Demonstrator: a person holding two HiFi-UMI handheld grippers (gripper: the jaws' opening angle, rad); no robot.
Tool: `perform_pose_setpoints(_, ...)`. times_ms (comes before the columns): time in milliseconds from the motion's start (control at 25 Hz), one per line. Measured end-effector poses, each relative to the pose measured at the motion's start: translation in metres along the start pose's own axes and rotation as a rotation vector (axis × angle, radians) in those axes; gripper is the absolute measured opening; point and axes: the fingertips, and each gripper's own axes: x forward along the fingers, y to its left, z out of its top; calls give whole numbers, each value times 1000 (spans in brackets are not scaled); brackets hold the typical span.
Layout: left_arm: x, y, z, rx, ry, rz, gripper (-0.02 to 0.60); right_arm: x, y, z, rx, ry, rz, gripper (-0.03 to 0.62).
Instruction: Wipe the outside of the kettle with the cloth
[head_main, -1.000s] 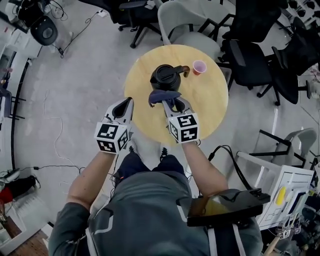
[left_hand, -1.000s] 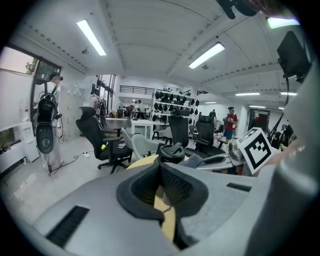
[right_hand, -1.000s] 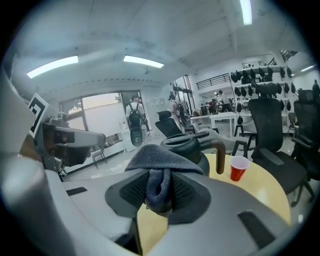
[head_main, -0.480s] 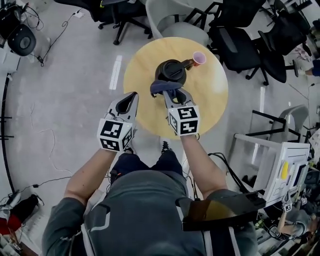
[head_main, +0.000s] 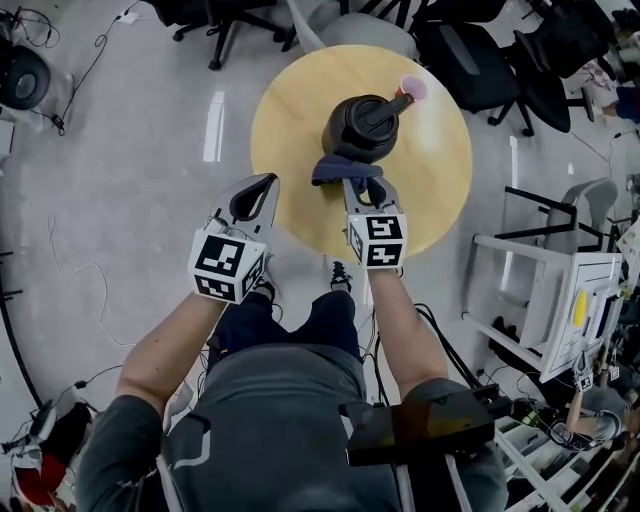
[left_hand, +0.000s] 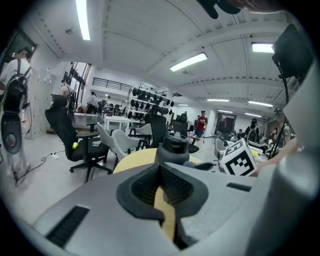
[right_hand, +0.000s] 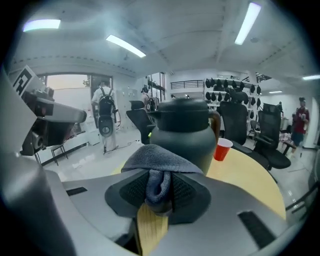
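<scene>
A dark kettle (head_main: 362, 125) with a brown handle stands on the round wooden table (head_main: 290, 130). It also fills the middle of the right gripper view, kettle (right_hand: 182, 132). My right gripper (head_main: 356, 186) is shut on a blue-grey cloth (head_main: 340, 168), which hangs just before the kettle's near side; cloth (right_hand: 157, 170) bunches between the jaws. My left gripper (head_main: 255, 197) hovers over the table's near-left edge, shut with nothing in it. In the left gripper view the kettle (left_hand: 174, 145) shows beyond the left gripper (left_hand: 161, 192).
A red cup (head_main: 411, 88) stands right behind the kettle, cup (right_hand: 222, 149) to its right in the right gripper view. Office chairs (head_main: 470, 50) ring the table's far side. A white rack (head_main: 545, 300) stands at the right. Cables lie on the floor (head_main: 100, 200).
The right gripper with the cloth has come closer to the kettle's near side. The left gripper has kept its place beside it. The view has shifted forward.
</scene>
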Motion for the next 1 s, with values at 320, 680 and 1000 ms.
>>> perform_pose_setpoints(320, 8, 12, -58, -16, 36, -20, 9, 37, -4, -68, 30, 50, -64, 115)
perform_pose_setpoints(680, 5, 13, -71, -11, 19, -46, 9, 46, -7, -92, 67, 82, -131, 115)
perform_pose_setpoints(1000, -27, 11, -40, 37, 0, -112, 9, -8, 27, -16, 93, 8, -170, 118)
